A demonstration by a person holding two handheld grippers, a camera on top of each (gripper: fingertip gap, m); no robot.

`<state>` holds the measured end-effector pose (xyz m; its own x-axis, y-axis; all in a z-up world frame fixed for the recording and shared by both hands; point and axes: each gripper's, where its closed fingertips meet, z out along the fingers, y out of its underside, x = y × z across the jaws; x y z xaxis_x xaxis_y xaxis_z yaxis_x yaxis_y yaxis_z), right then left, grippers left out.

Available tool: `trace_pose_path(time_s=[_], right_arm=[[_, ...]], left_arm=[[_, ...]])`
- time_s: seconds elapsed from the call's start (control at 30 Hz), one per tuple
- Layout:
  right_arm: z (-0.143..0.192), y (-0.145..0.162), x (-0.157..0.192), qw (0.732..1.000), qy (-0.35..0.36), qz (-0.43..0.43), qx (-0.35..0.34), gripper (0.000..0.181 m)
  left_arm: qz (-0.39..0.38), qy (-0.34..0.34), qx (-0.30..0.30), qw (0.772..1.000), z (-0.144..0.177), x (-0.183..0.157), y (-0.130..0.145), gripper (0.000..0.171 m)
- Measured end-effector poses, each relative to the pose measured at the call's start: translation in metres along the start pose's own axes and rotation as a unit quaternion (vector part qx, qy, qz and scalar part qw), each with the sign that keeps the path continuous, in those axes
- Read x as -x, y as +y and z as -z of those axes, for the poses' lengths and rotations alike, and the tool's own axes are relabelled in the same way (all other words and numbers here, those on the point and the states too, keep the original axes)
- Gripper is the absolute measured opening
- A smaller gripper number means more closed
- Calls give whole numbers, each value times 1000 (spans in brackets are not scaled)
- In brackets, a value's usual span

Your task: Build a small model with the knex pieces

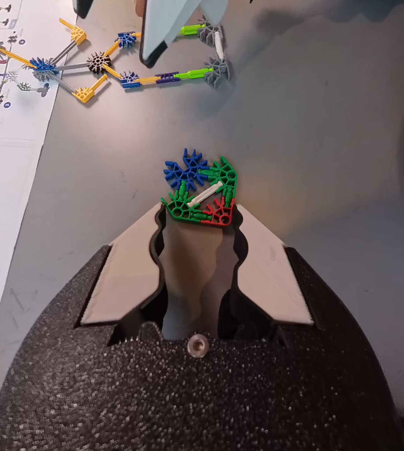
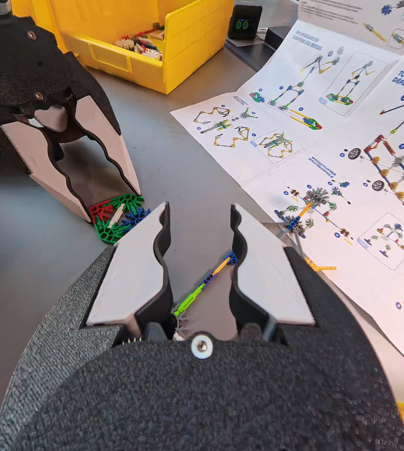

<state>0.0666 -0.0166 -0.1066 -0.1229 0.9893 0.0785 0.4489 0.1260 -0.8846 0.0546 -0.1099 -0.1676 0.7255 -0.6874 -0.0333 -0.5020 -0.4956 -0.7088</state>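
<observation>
A small flat assembly (image 1: 199, 192) is seen at the centre of the left wrist view, lying on the grey table (image 1: 306, 151): a blue snowflake-shaped connector, two green connectors and a red one are joined in a closed ring by short green rods, and a white rod is set across the middle. The left gripper (image 1: 198, 207) is placed at its lower edge, with the fingers held moderately wide so that one tip is at the green corner and the other at the red corner; whether the piece is pinched or only flanked cannot be told. A larger assembly (image 1: 98, 63) of yellow, grey and lime rods with blue, black, purple and grey connectors is laid out in the upper left of that view, well apart from the small ring and not joined to it. The right gripper (image 2: 199, 207) is shown with its fingers apart and nothing held; part of the larger assembly is seen through the gap below them. A printed instruction sheet (image 2: 318, 146) is spread at the right of the right wrist view, and a yellow bin (image 2: 191, 61) of loose pieces is stood at the top
</observation>
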Motion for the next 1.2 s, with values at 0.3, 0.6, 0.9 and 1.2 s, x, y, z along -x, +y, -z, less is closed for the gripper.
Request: trace_pose_path(time_s=[0.3, 0.6, 0.9, 1.2], right_arm=[[-2, -3, -7, 999, -1, -30, -40, 40], [-5, -11, -9, 997, -5, -42, -63, 39], [9, -19, -24, 993, 17, -69, -97, 35], [7, -14, -26, 994, 30, -56, -89, 34]], left_arm=[[20, 23, -40, 999, 29, 20, 27, 54], [10, -37, -40, 999, 39, 38, 37, 52], [54, -90, -70, 992, 52, 58, 34, 63], [105, -76, -23, 991, 35, 53, 39, 40]])
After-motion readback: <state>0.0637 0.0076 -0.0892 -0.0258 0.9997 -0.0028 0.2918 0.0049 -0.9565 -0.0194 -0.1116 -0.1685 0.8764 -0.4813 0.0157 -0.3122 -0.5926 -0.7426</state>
